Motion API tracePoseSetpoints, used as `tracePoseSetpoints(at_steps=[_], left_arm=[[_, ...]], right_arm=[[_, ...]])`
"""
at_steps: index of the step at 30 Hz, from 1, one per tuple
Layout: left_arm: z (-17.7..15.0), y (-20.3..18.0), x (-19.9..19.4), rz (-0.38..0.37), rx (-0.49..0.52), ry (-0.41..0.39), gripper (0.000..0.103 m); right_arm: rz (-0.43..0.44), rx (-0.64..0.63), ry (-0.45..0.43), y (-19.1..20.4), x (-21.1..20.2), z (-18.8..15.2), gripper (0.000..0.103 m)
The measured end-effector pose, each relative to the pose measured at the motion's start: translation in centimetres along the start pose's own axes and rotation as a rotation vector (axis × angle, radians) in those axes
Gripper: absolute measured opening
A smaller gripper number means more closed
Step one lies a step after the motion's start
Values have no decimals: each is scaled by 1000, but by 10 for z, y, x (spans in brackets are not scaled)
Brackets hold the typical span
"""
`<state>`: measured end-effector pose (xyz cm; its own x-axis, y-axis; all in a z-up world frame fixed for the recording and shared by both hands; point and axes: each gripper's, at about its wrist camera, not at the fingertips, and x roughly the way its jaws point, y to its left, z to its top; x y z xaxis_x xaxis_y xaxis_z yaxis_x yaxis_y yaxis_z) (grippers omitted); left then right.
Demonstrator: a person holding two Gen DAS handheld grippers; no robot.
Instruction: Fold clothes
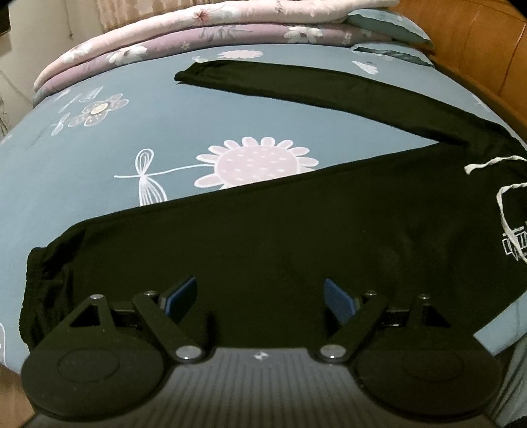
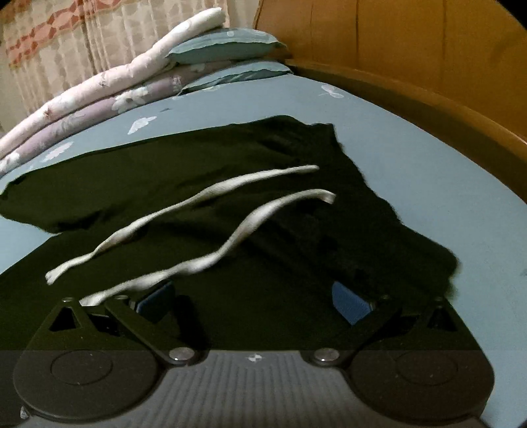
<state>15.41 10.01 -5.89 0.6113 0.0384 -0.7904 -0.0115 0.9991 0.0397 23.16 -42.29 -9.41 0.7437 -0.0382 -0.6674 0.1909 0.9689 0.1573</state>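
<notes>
Black trousers (image 1: 263,237) lie spread on the blue flowered bedsheet (image 1: 98,164), legs apart in a V. The near leg runs leftward to its cuff (image 1: 39,289); the far leg (image 1: 296,85) reaches toward the back. My left gripper (image 1: 260,296) hovers over the near leg, open, nothing between its blue pads (image 1: 336,296). In the right wrist view the waist end of the trousers (image 2: 263,197) lies below my right gripper (image 2: 253,299), which is open over the cloth. Two white drawstrings (image 2: 184,204) trail across the black fabric; one string end (image 2: 131,286) lies by the left finger.
Folded pink and lilac quilts (image 1: 197,29) and blue pillows (image 1: 392,26) are stacked at the far side of the bed. A wooden headboard (image 2: 411,59) curves along the right edge. A patterned curtain (image 2: 66,42) hangs behind.
</notes>
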Motion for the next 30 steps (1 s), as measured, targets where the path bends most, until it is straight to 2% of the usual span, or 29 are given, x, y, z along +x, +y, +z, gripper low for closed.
tracePoseSetpoints(at_steps=[3,6,11,13,17,22,24,27,30], left_arm=[[1,1,1,-4,-6,-8,84],[0,-3,-2,-20,1,-17,84],[-1,-7,-5,-29,14,-23,84],[-2,-7,-7,-30,12,-24,84],[-4,-3,-7,-45,3,-23,84],[-3,-9,1,-108,0,-16,84],[0,-14,10,-157,2,0,84],[2,-28,20,-165,36,20,84],[0,-33,35,-196,15,77,84]], right_arm=[[14,-5,17,-4,-7,-1,103],[-26,3,34,5,-11,5,103],[-2,8,16,25,-18,-2,103],[-30,-22,58,32,-11,-10,103],[-122,-146,17,47,-13,-35,103],[-125,-134,0,46,-19,-42,103],[-128,-135,-10,46,-19,-43,103],[-132,-134,-39,46,-20,-48,103],[-129,-133,-63,45,-21,-51,103]])
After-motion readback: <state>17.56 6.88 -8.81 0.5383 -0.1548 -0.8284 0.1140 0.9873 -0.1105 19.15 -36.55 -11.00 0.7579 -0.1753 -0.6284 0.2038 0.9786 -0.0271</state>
